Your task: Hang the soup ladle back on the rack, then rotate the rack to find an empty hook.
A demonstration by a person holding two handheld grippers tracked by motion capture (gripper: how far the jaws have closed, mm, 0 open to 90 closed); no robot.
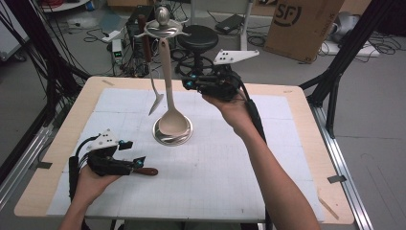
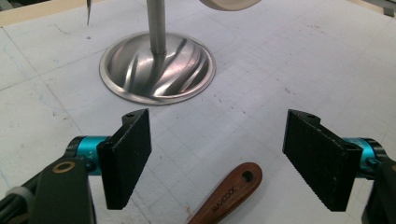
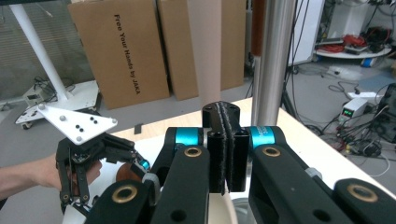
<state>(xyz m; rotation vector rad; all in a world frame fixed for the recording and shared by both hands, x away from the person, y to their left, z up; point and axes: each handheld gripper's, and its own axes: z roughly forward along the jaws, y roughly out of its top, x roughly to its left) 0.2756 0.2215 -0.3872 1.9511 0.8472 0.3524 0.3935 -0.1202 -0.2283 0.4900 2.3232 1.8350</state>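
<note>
Evidently midway through hanging utensils on the steel rack [image 1: 163, 28] — beige ladle [image 1: 171, 115] and slotted turner [image 1: 155, 103] already up. Right gripper [image 3: 226, 149] beside the ladle's handle, jaws pressed flat together on nothing. Left gripper [image 2: 217, 154] low over the desk [image 1: 57, 158], jaws wide apart astride a wooden handle [image 2: 226, 196] lying between them, ungripped. Next, probably: closing squarely on that handle, then lifting toward a free hook.

At the bottom of my left gripper view, the brown wooden handle [image 2: 227, 193] runs off the edge, so I can't see its other end. At the top, the pale spoon [image 2: 228, 4] is cut off too.
</note>
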